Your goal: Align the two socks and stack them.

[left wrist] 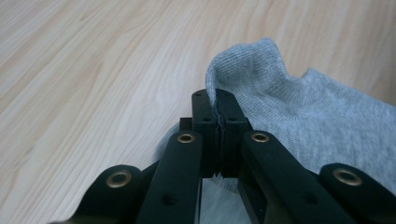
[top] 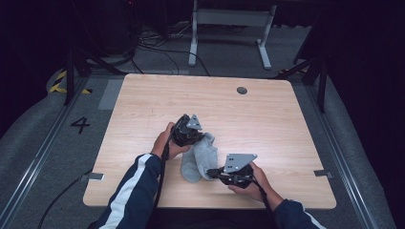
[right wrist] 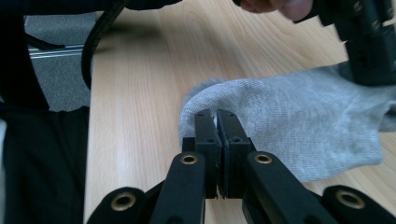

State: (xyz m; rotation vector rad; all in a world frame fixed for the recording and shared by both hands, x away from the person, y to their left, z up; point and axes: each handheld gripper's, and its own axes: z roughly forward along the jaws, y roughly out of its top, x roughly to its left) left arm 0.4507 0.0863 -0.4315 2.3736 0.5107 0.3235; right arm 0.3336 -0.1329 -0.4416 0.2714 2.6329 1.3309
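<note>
— Grey knit, that sock [top: 198, 160] — where does it sit?

— On the wooden surface [top: 267, 124], near the person's edge, stretched between both tools. The left tongs [left wrist: 218, 116] are fully closed on one edge of the fabric; the right tongs [right wrist: 215, 126] are pinched shut on the opposite end.

— Which step is this?

— Looks like handling the sock by both ends, probably to fold or straighten it. Next, I'd judge, both grips must hold while the ends are brought together or laid flat.

— What do the views add?

— The high view shows both hands and the sock's whole shape; the gripper views show the cloth actually caught between the pads.
</note>
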